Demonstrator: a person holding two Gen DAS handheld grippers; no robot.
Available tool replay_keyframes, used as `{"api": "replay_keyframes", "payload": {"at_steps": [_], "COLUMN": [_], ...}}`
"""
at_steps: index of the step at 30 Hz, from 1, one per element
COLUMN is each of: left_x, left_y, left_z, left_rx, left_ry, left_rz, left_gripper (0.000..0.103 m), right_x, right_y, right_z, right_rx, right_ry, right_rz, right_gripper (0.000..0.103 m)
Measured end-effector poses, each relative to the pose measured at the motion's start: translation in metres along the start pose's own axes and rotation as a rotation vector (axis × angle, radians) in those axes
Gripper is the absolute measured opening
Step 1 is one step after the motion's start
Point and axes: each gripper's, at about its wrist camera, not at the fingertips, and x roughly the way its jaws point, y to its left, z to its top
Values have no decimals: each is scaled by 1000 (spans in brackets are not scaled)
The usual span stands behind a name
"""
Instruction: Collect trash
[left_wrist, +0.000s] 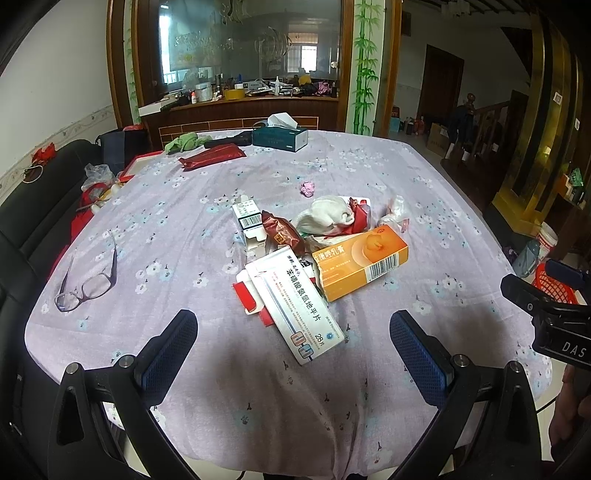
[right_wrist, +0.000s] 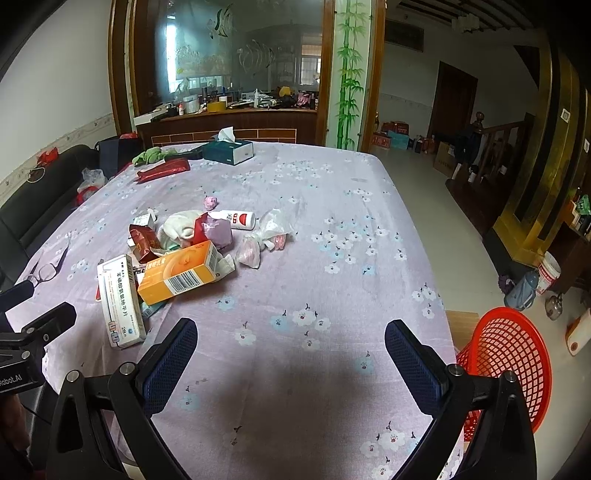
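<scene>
**Both grippers wide over the table, trash pile ahead**

Nearest me, my left gripper (left_wrist: 293, 334) hangs over the lilac cloth (left_wrist: 229, 398) with its two blue-padded fingers spread wide and nothing between them. My right gripper (right_wrist: 291, 341) does the same, fingers wide, empty.

Just past the left fingertips lies the trash pile. I count three cartons: a white box (left_wrist: 295, 306) closest, an orange box (left_wrist: 364, 260) leaning across it, and a small opened white carton (left_wrist: 248, 221) behind. Among them I see one brown wrapper (left_wrist: 282, 232), one white cloth wad (left_wrist: 325, 218), one red scrap (left_wrist: 360, 218) and one clear bag (left_wrist: 397, 212). Farther on sits one pink crumple (left_wrist: 307, 188), apart from the heap. One pair of glasses (left_wrist: 88, 284) lies well to the left.

At the far edge I count one red packet (left_wrist: 212, 156), one green rag (left_wrist: 183, 142) and one tissue box (left_wrist: 280, 136).

The right view shows what the left hides: one white bottle (right_wrist: 238, 219) with a red label lying behind the wad, a lilac wad (right_wrist: 218, 230), and a pink bag (right_wrist: 249, 253). It also shows most of the red basket (right_wrist: 511, 354) beside the table's right edge; the left view catches only a sliver (left_wrist: 550, 286). Each view glimpses the other gripper at its margin.
</scene>
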Motion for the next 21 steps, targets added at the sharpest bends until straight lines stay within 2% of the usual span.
{"api": "replay_keyframes", "payload": {"at_steps": [14,21], "left_x": [18,37], "left_y": [1,15], "left_z": [9,8], "left_rx": [-11,-76], "left_ry": [35,108], "left_rz": [-11,2], "left_gripper": [103,103], "right_x": [12,17], "right_y": [-3,-1], "right_z": [4,5], "right_rx": [5,5], "right_ry": [18,33], "right_rz": [-2,21], "right_gripper": [103,103]}}
